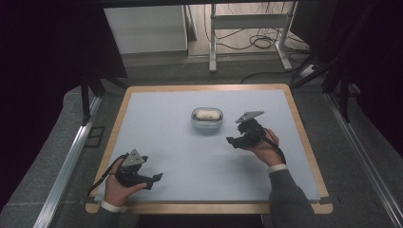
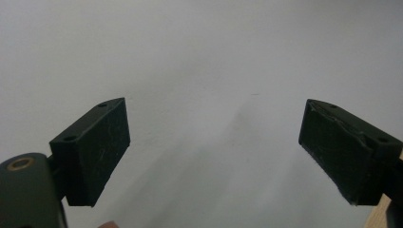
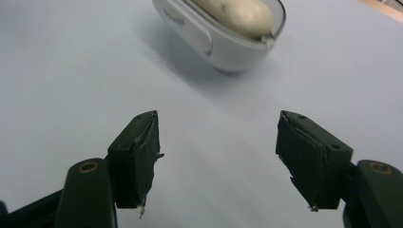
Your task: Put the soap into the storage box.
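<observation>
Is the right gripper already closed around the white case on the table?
No, the right gripper is open with bare table between its jaws, and the case lies beyond them untouched.

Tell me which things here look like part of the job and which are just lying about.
Likely part of the job:
- white dish holding a pale oval lump
- right tongs, open, nearest the dish
- left tongs, open, over bare mat

Just lying about:
- cables on the floor
- metal frame behind the table

Black claw (image 1: 237, 141) with brass screws, grey sleeve (image 1: 288, 194)
</observation>
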Demonstrator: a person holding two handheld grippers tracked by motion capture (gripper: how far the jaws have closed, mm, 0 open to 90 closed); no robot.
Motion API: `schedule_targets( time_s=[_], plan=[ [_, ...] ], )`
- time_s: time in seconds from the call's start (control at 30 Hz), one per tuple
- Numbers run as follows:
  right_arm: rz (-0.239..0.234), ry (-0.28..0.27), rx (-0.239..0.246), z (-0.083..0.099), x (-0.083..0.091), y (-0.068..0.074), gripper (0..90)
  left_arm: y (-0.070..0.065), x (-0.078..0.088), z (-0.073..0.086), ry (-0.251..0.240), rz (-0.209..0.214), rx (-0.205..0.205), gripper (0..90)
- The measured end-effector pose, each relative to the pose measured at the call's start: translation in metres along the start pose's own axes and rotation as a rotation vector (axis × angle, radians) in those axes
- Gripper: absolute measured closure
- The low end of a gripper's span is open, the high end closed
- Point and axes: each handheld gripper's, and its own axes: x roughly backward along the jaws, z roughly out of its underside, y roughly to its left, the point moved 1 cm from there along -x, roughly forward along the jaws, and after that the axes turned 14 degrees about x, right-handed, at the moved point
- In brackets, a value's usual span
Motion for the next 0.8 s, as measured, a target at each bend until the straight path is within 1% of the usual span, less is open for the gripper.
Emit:
schedule_targets(
  time_s=[0.1, 0.2, 0.3, 0.37, 0.4, 0.43, 0.47, 0.53, 0.6, 0.73, 0.8],
  plan=[
    [0.016, -0.014, -0.028, 0.020, 0.008, 0.004, 30.7, 0.000, -0.001, 0.000, 0.004, -0.001, -0.003, 10.5],
    [0.030, -0.013, -0.053, 0.036, 0.014, 0.008, 30.4, 0.001, -0.001, 0.000, 0.006, -0.001, -0.002, 10.4],
    [0.051, -0.009, -0.074, 0.052, 0.019, 0.014, 29.2, 0.000, -0.001, 0.000, 0.001, -0.001, 0.004, 10.4],
    [0.076, -0.010, -0.088, 0.061, 0.022, 0.014, 29.6, 0.001, -0.001, 0.000, -0.001, -0.001, 0.005, 10.5],
    [0.074, 0.006, -0.093, 0.065, 0.023, 0.014, 29.2, 0.001, -0.001, -0.001, -0.002, -0.002, 0.002, 10.4],
    [0.074, 0.017, -0.092, 0.068, 0.024, 0.013, 28.9, 0.001, -0.001, -0.001, -0.002, -0.002, 0.002, 10.4],
    [0.079, 0.016, -0.099, 0.071, 0.025, 0.013, 29.2, 0.001, -0.001, 0.000, -0.001, -0.002, 0.005, 10.4],
    [0.077, 0.003, -0.119, 0.075, 0.028, 0.012, 29.2, 0.001, -0.002, -0.001, 0.000, -0.001, 0.006, 10.4],
    [0.081, 0.004, -0.116, 0.076, 0.029, 0.012, 29.0, 0.001, -0.003, -0.001, 0.001, -0.001, 0.006, 10.5],
    [0.094, -0.024, -0.109, 0.074, 0.029, 0.013, 28.5, 0.001, -0.003, -0.001, 0.003, -0.003, 0.001, 10.4],
    [0.120, -0.025, -0.108, 0.073, 0.027, 0.014, 27.0, 0.001, -0.004, -0.001, 0.003, -0.004, 0.001, 10.4]
  ],
)
